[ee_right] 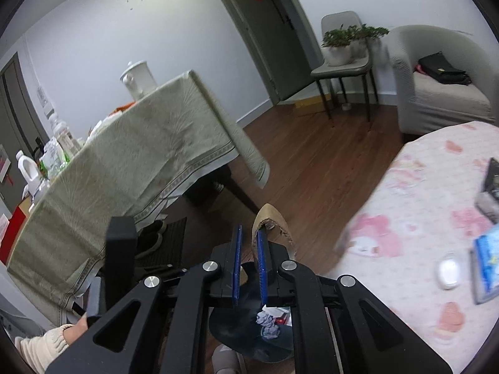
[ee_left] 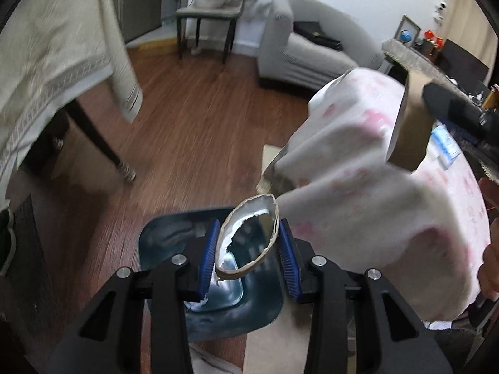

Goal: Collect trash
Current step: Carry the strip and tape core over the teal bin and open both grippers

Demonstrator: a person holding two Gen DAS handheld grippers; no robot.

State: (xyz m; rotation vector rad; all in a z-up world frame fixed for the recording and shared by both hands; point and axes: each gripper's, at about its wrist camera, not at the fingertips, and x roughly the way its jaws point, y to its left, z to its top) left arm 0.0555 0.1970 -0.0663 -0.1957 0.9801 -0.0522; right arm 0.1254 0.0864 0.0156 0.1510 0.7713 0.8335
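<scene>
Left wrist view: low in the centre of the frame, our left gripper [ee_left: 246, 251] holds a squashed cardboard tube [ee_left: 249, 237] between its blue pads, above the dark bin [ee_left: 162, 243] on the wooden floor [ee_left: 193, 124]. At the right edge we see a second cardboard tube [ee_left: 411, 118] over the pink cloth [ee_left: 358, 193]. Right wrist view: our right gripper [ee_right: 249, 243] is narrow, clamped on the wall of that tube [ee_right: 271, 218]; crumpled paper [ee_right: 268, 324] lies in the bin [ee_right: 237, 333] below.

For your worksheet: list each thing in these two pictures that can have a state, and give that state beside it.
left gripper: shut on a squashed cardboard tube
right gripper: shut on the wall of a torn cardboard tube
trash bin: open, lined, crumpled paper inside
grey door: closed
</scene>
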